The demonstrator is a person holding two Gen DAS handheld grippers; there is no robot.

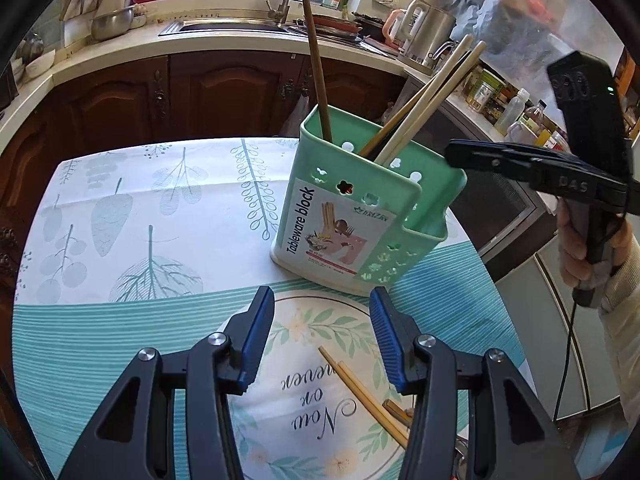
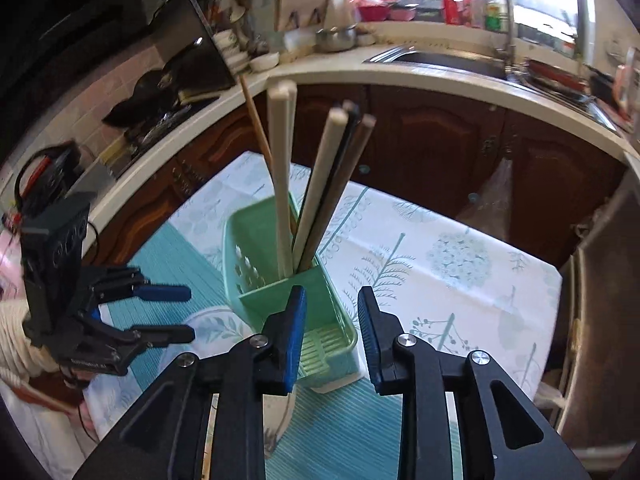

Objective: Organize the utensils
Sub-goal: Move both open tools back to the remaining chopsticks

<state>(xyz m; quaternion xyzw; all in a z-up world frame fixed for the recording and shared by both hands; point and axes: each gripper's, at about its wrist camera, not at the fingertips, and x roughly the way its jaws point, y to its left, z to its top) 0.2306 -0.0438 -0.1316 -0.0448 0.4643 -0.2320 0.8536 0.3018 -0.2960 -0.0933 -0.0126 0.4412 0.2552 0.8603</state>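
Landmark: green utensil holder (image 1: pixel 352 216), labelled "Tableware block", standing upright on the leaf-print tablecloth (image 1: pixel 132 208).

Left gripper (image 1: pixel 322 336): jaws spread wide, nothing between them. It hovers on the near side of the holder, above a printed round placemat (image 1: pixel 308 420). Loose chopsticks (image 1: pixel 360 392) lie on that mat just below the jaws, a light bamboo pair plus at least one more end showing beside them; the count is unclear, as part is hidden behind the right finger.

Right gripper (image 2: pixel 330 332): jaws parted to a moderate gap, empty, poised over the holder's low front compartment, which shows a slotted floor and nothing in it.

Holder contents: tall rear compartment carries several chopsticks (image 2: pixel 316 184) leaning at angles — pale cream, dark brown, one black, one thin bamboo stick.

Handling judgement: the loose chopsticks look light, rigid and thin; smooth finish likely slippery and prone to roll or pivot. Pinch across the shaft near mid-length so the ends balance; a tip grip would let it swing. Lying flat on the mat, the pads must come right down to the surface. The holder looks like light plastic and might tip if bumped.

Task judged part done: some sticks stowed, some on the mat.
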